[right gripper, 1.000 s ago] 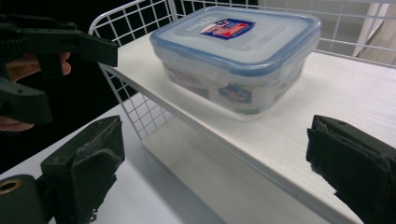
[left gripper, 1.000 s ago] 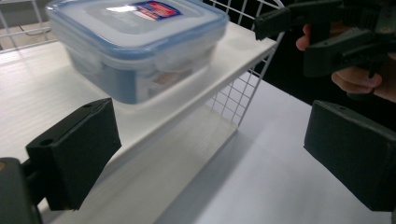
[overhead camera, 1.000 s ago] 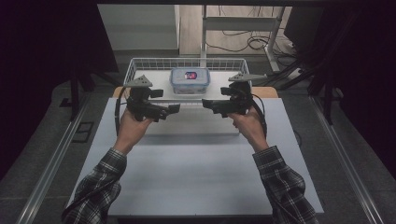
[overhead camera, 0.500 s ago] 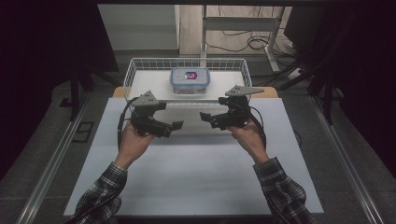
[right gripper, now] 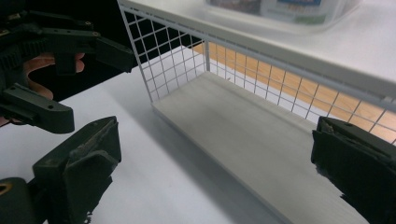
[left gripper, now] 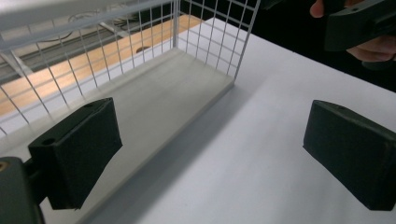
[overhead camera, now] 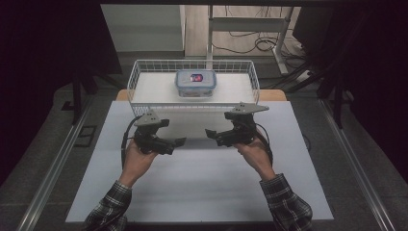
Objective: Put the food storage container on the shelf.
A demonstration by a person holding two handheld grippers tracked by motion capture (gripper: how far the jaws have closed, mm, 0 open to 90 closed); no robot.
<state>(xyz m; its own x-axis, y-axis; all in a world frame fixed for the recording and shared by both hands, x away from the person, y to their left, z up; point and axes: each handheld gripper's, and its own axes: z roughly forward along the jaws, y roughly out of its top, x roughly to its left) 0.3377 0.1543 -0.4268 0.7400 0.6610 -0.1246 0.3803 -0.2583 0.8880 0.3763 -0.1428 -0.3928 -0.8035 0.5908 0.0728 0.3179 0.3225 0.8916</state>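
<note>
A clear lidded container (overhead camera: 196,83) with a blue rim and a red label is sitting in a white wire basket (overhead camera: 144,72), beyond both claws and well apart from them. The left claw (overhead camera: 179,142) and right claw (overhead camera: 210,133) are hovering wide open, empty, tips facing each other, above the white surface (overhead camera: 202,187). Dark room, cables on the floor behind.

Honestly nothing here is readable. The lidded container (overhead camera: 196,83) in the wire basket (overhead camera: 139,79), at the table's far edge, has a red and blue label on its lid, but the print is too small and blurry to read.
</note>
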